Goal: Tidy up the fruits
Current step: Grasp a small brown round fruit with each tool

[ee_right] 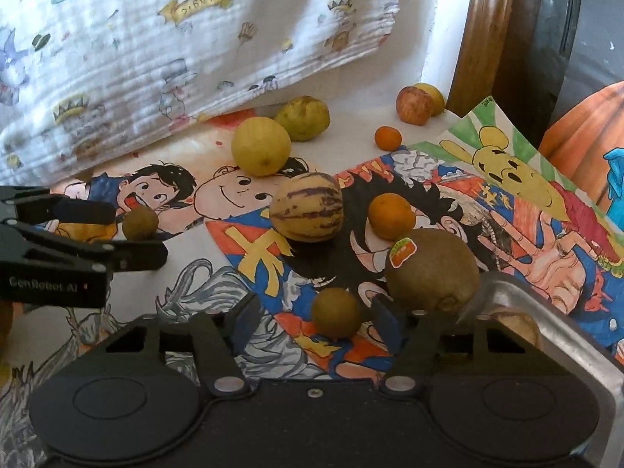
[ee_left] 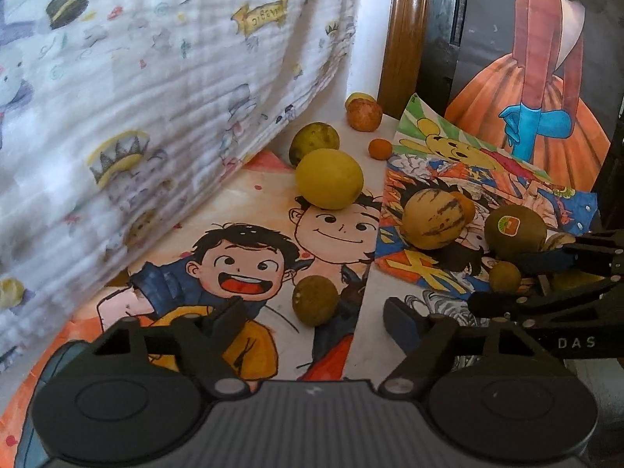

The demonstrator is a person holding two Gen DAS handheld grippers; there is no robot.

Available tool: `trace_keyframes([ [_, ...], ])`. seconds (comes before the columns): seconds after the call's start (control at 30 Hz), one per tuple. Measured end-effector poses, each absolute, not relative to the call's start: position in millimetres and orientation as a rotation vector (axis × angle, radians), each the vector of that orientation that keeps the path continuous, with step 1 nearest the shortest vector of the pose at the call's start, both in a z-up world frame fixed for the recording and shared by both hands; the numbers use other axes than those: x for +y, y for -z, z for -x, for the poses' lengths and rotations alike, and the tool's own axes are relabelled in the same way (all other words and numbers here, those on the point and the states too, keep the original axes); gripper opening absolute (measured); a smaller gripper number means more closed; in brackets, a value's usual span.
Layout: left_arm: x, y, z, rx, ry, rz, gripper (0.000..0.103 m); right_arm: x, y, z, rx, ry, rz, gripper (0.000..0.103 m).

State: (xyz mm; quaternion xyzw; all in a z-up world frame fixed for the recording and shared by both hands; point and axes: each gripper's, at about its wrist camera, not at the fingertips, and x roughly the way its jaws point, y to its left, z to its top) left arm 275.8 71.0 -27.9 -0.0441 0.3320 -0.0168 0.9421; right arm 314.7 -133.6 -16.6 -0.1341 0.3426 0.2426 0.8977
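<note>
Both claws are wide apart and hold nothing. A small brown fruit [ee_left: 315, 300] sits between the left claw [ee_left: 316, 312] tips. Another small brown fruit [ee_right: 336, 312] sits between the right claw [ee_right: 312, 312] tips, beside the kiwi [ee_right: 433, 269].
</note>
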Motion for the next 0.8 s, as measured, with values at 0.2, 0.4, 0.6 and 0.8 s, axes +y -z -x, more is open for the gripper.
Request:
trace_keyframes([
  [0.2, 67.6, 27.6, -278.0, 0.671, 0.058, 0.092, 0.058, -134.4, 17.3, -311.3, 0.698, -0.51, 0.282, 0.051],
  [0.4, 65.2, 27.9, -279.1, 0.67, 0.071, 0.101, 0.035, -135.2, 16.9, -309.0, 0.693, -0.519, 0.286, 0.042],
  [0.6, 65.4, 27.6, -277.0, 0.67, 0.069, 0.108, 0.027, -134.7, 18.7, -307.0, 0.7, -0.543, 0.276, 0.03],
  [0.8, 62.5, 24.7, -272.0, 0.673, 0.067, 0.099, 0.027, -137.4, 18.7, -304.9, 0.7, -0.567, 0.249, 0.03],
])
